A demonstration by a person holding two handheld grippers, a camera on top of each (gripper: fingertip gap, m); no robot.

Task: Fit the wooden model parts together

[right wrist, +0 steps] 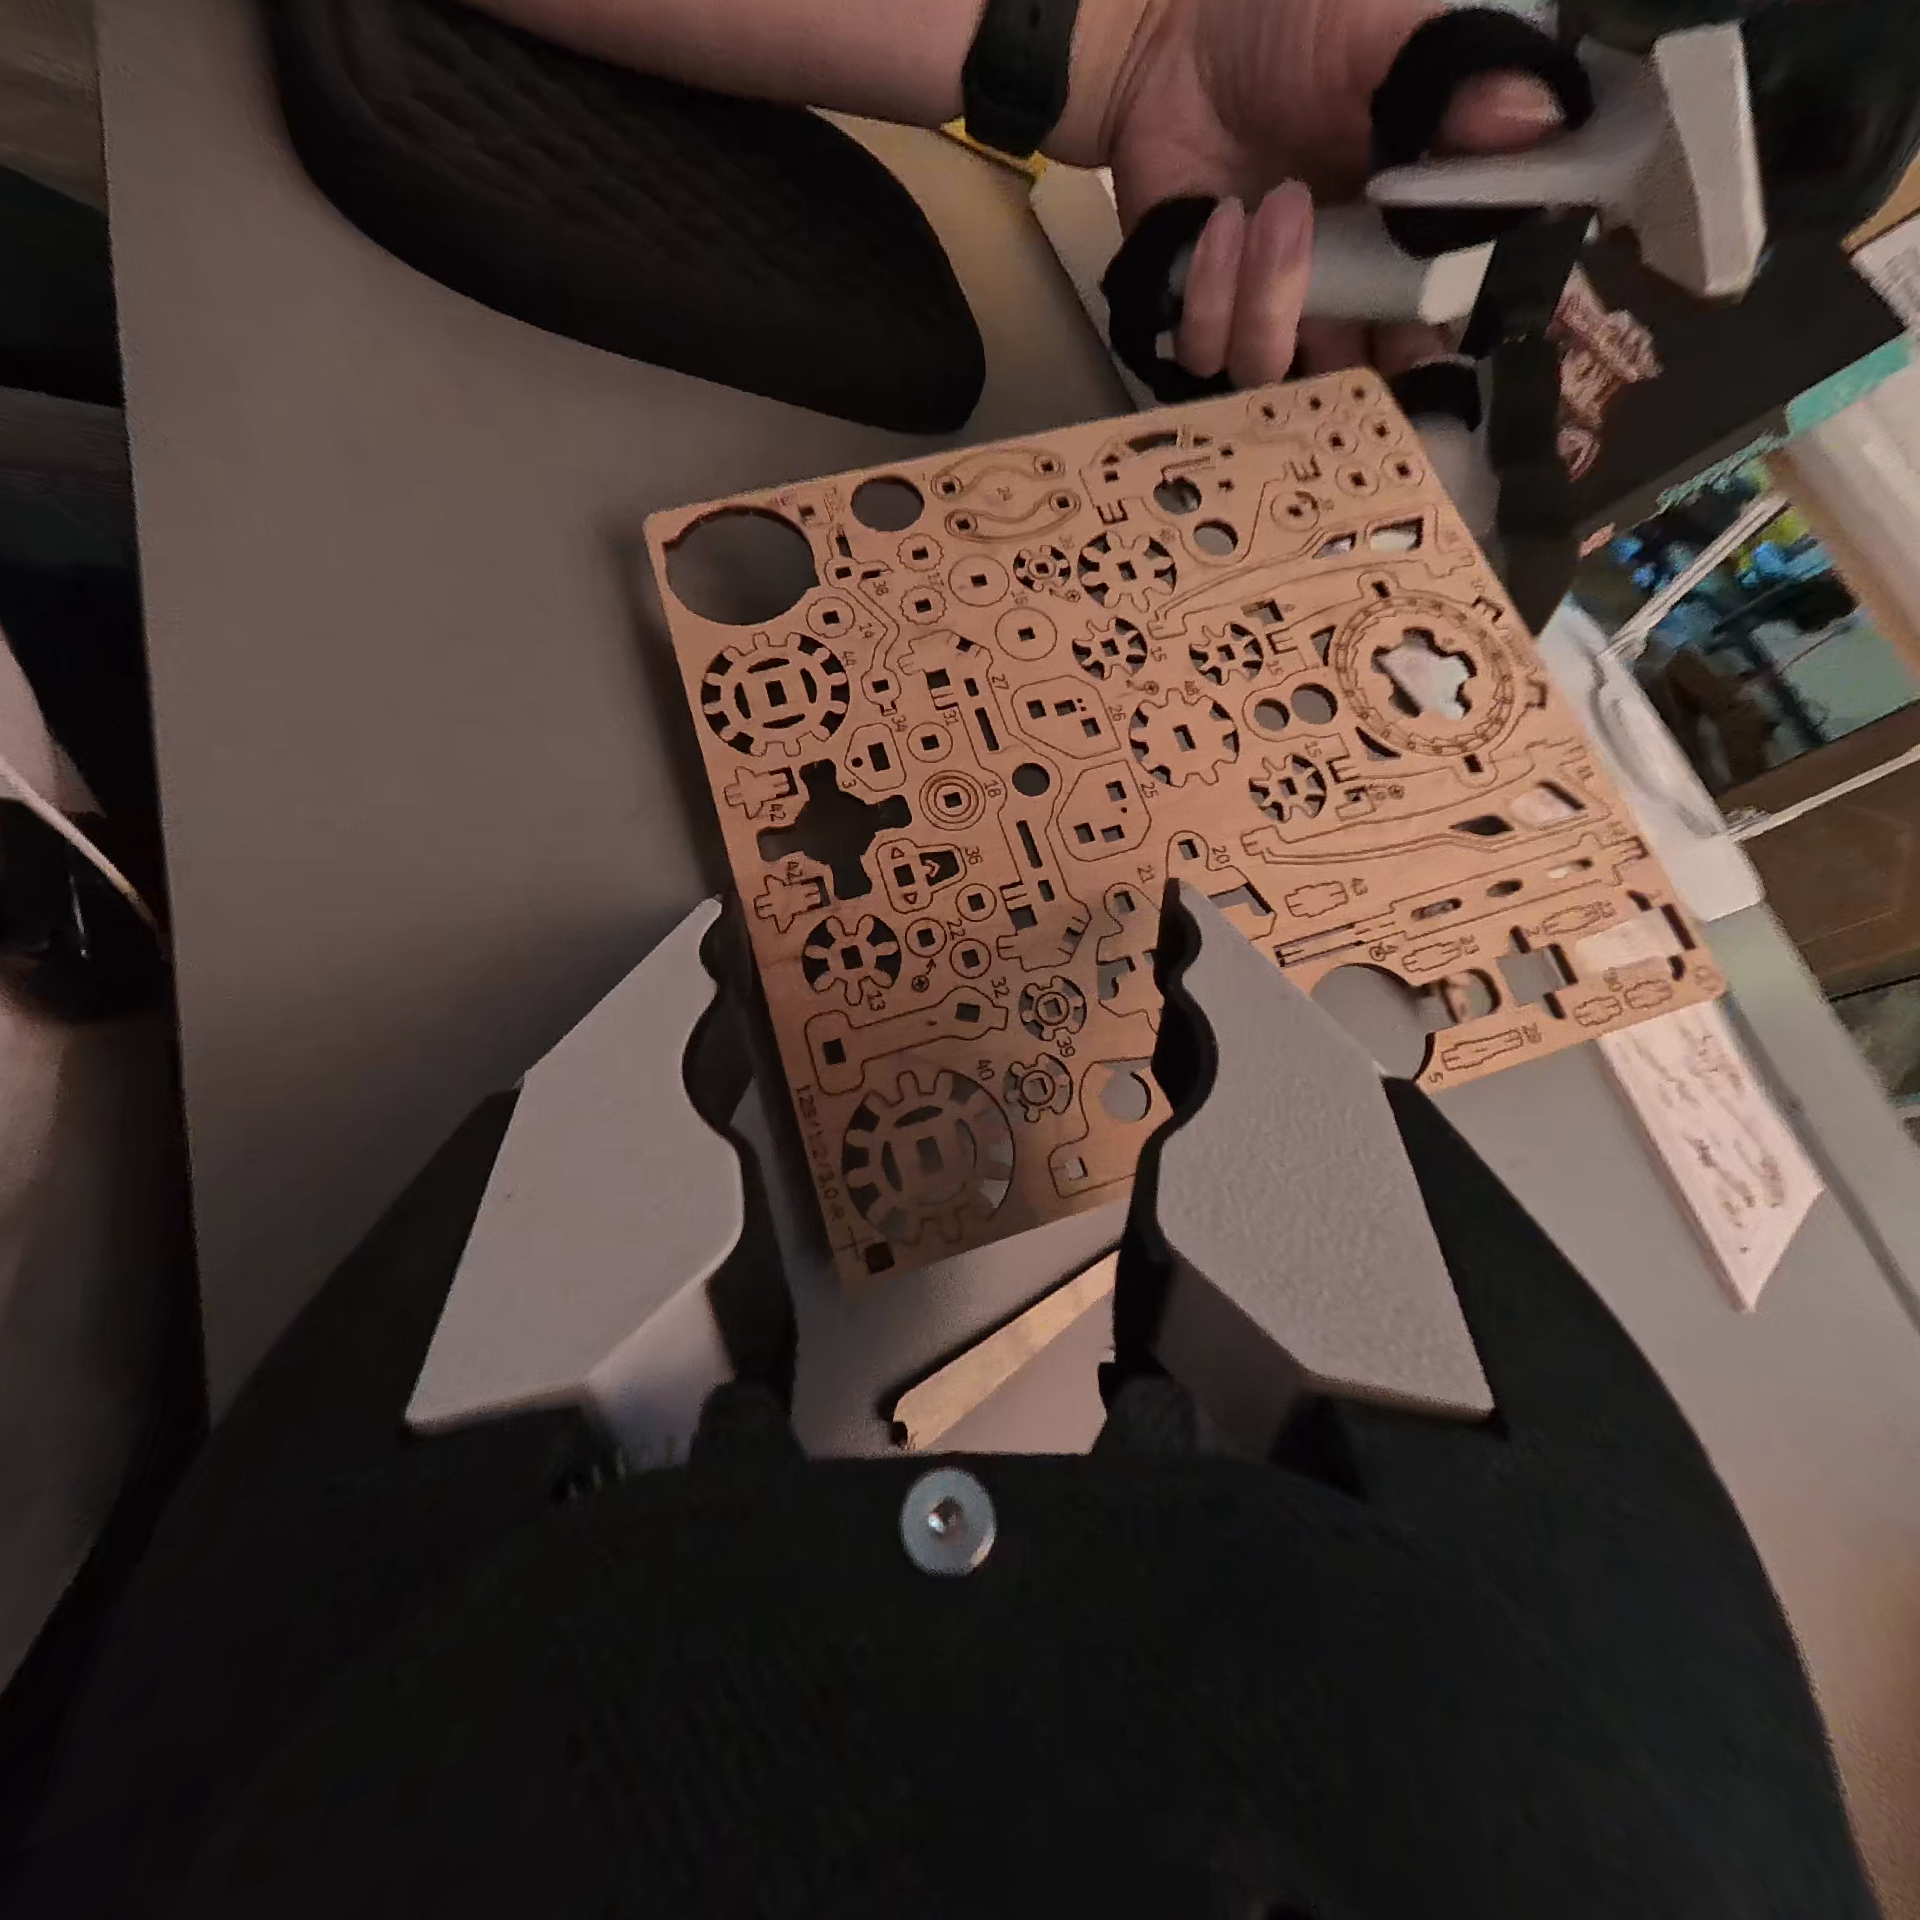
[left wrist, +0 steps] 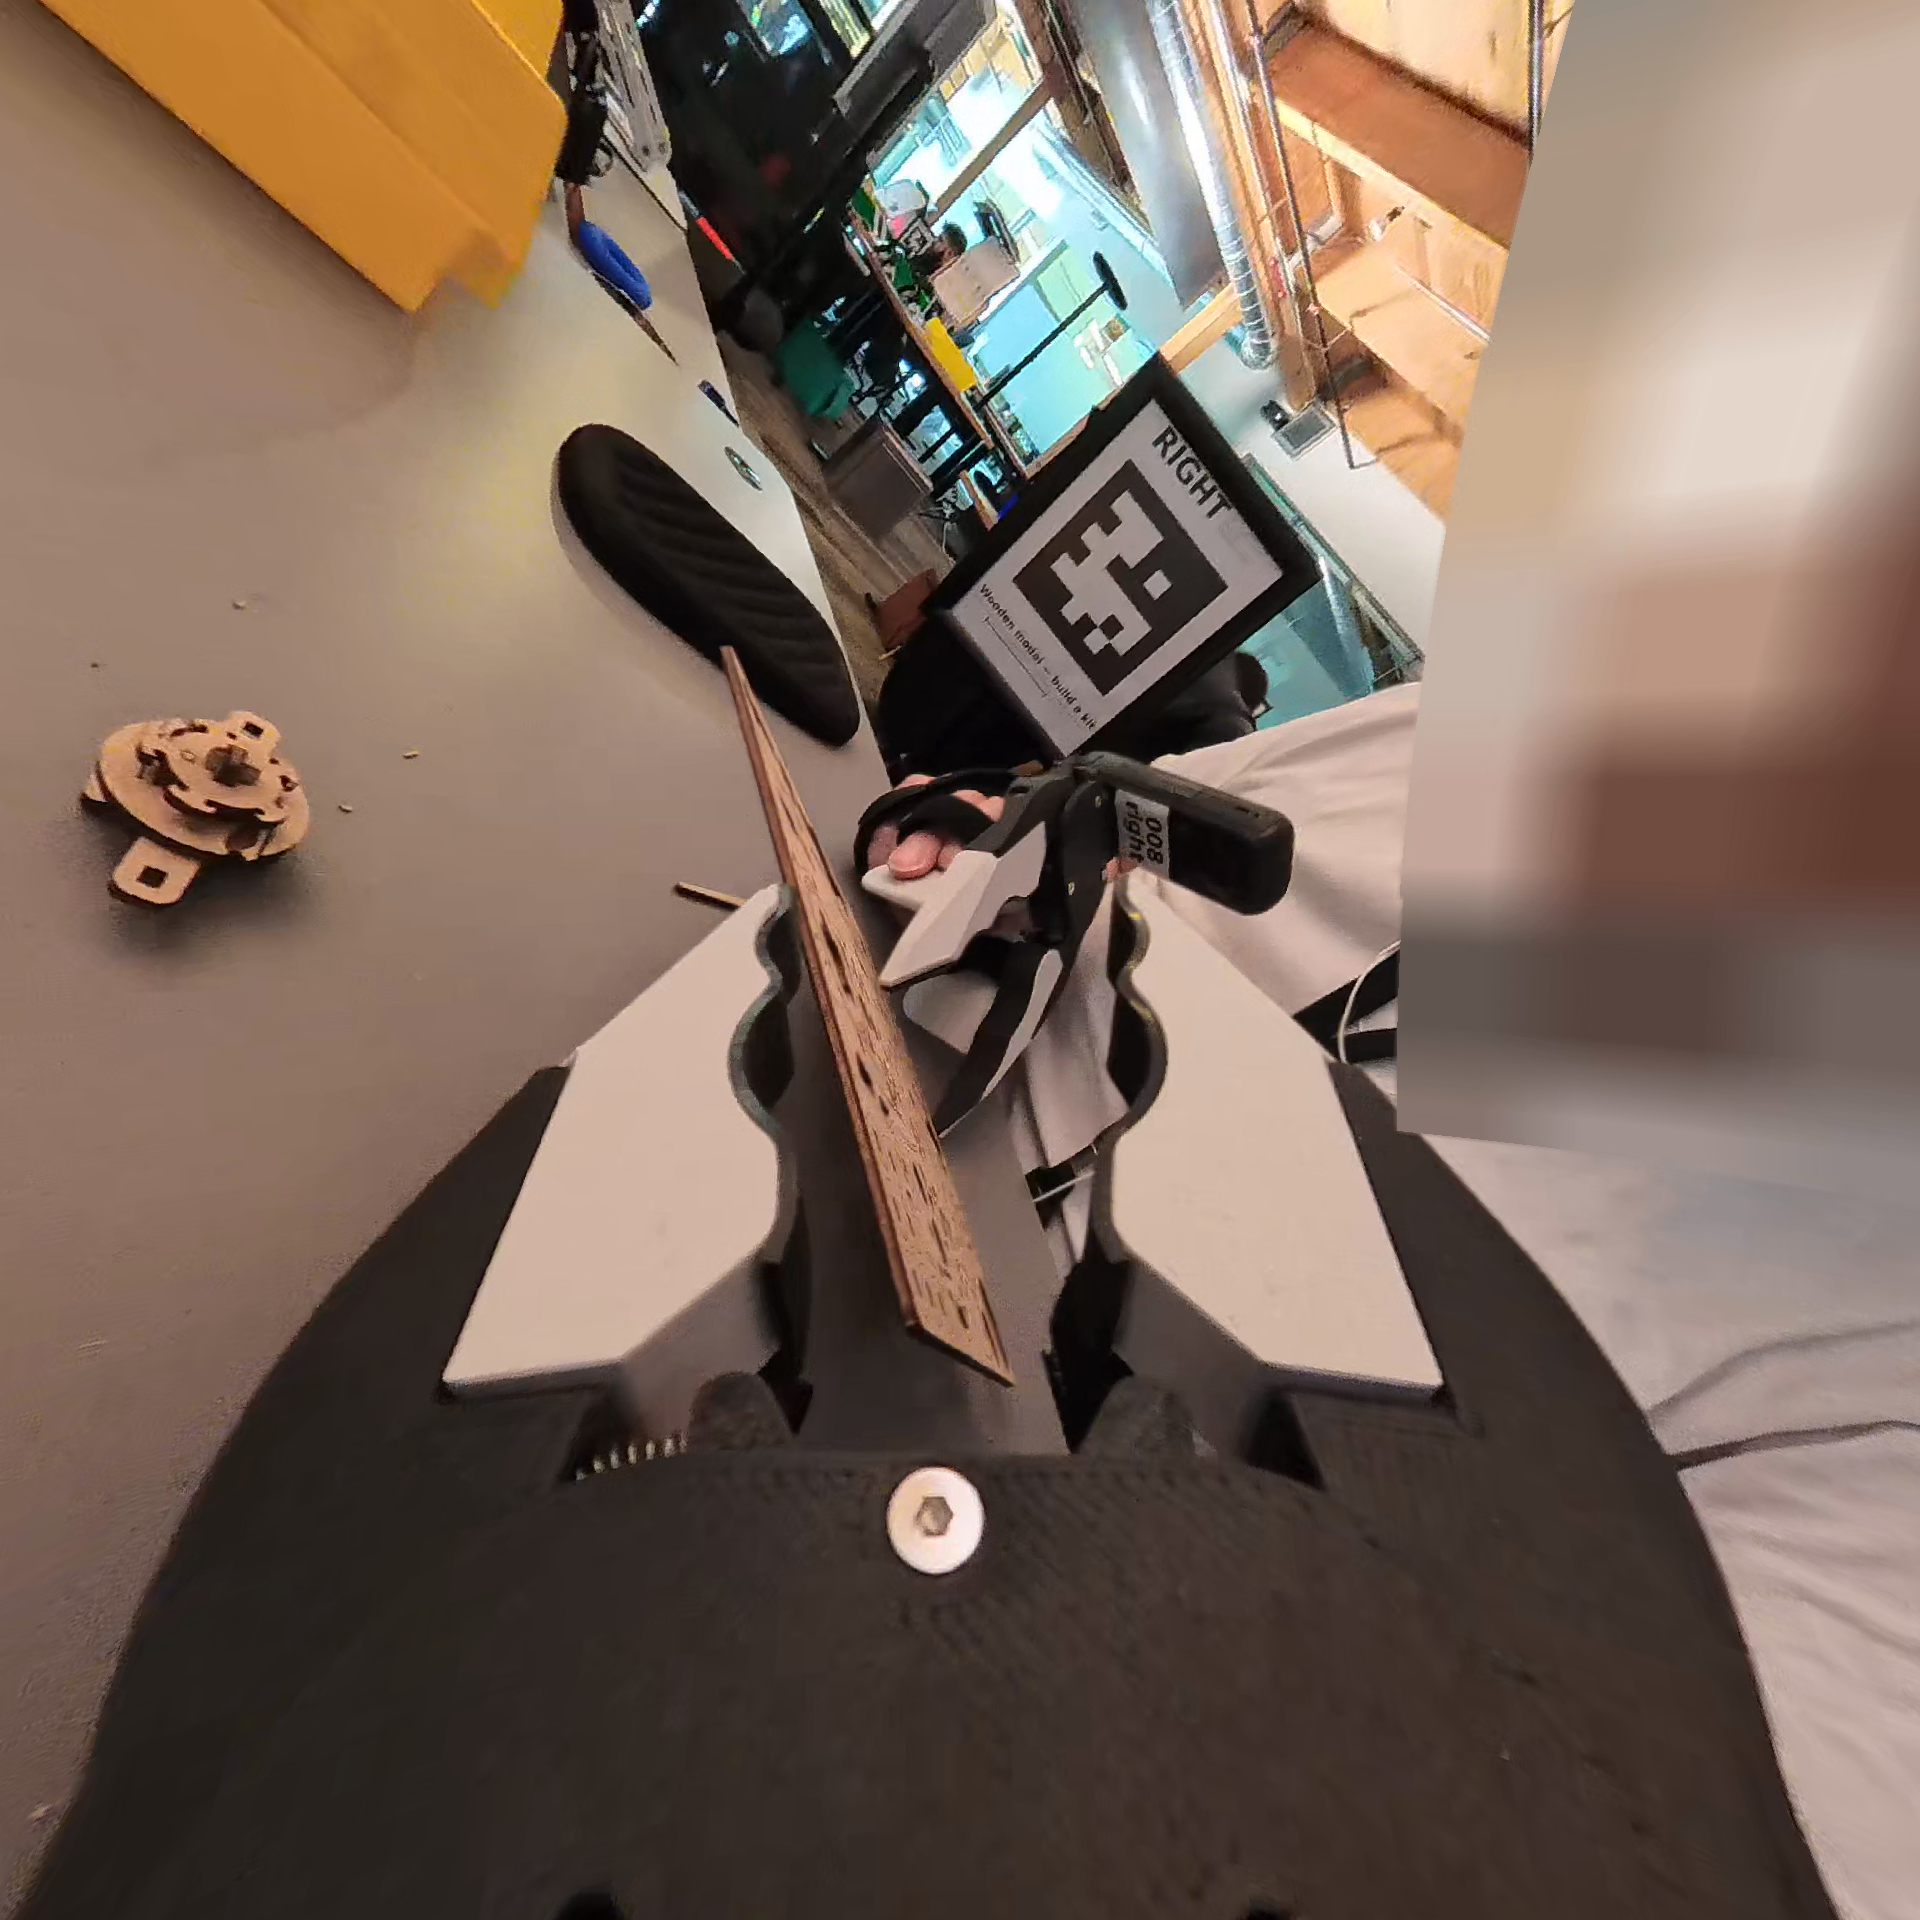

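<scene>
A thin laser-cut wooden parts sheet (right wrist: 1039, 790), with several parts punched out, hangs just over the grey table (right wrist: 416, 727). In the left wrist view the sheet (left wrist: 883, 1060) stands edge-on between the fingers of my left gripper (left wrist: 951, 899). The jaws are wide apart and the sheet touches only the left finger (left wrist: 644, 1174). My right gripper (right wrist: 945, 904) is open and faces the sheet's flat side, with its right finger (right wrist: 1278, 1143) in front of the sheet's near edge. A small assembled wooden gear unit (left wrist: 197, 800) lies on the table to the left.
A black oval pad (left wrist: 707, 582) lies at the table's edge. A yellow box (left wrist: 312, 135) stands far left. A loose wooden strip (right wrist: 997, 1361) lies under the sheet's near edge. A printed paper (right wrist: 1714, 1122) and a dark box (right wrist: 1600, 343) lie to the right.
</scene>
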